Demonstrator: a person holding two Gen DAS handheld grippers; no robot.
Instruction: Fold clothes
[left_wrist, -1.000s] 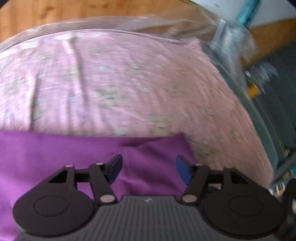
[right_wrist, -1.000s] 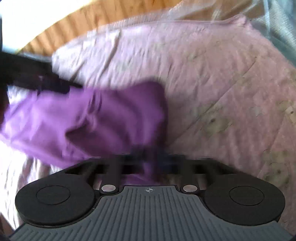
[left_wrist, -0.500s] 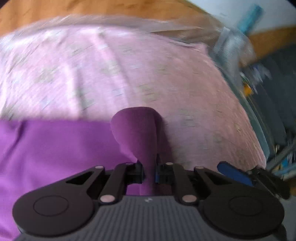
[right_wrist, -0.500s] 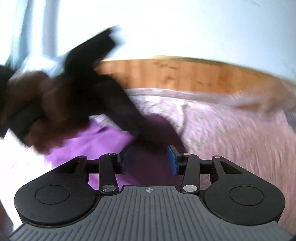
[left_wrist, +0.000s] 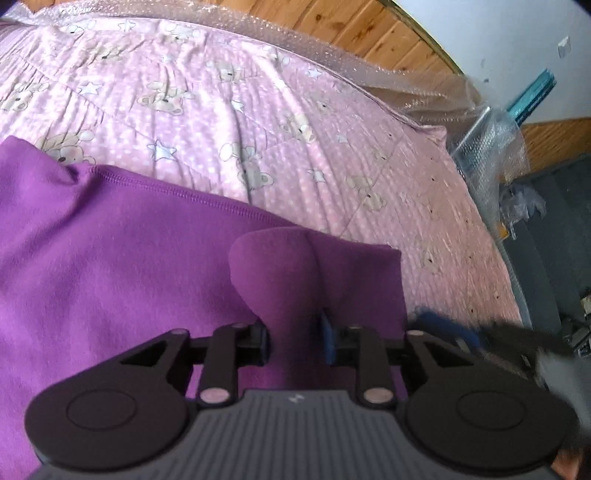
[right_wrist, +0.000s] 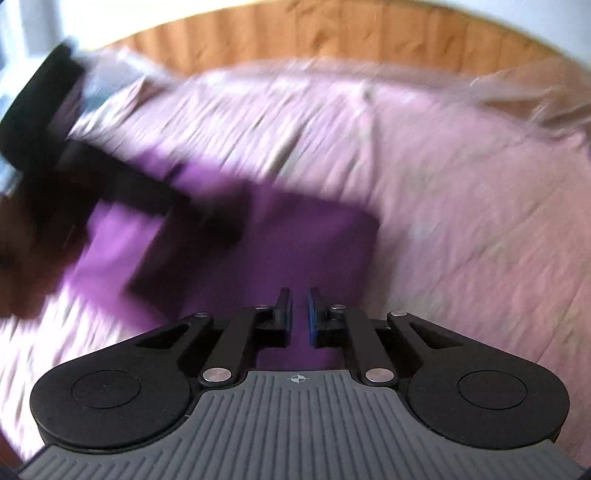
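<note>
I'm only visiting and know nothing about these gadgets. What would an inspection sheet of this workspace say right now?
Surface: pink bedspread printed with bears and stars, wrinkled.
Job's things: purple garment lying on the bedspread, one bunch of it lifted.
Clutter: bubble wrap at the bed's far edge and corner.
Grippers: left gripper shut on a bunch of the purple garment; right gripper nearly closed, a narrow gap between its fingers and nothing visibly in it, above the garment. The right wrist view is blurred.
Cables: nothing seen.
Surroundings: wood panelling behind the bed, grey floor beside it.
</note>
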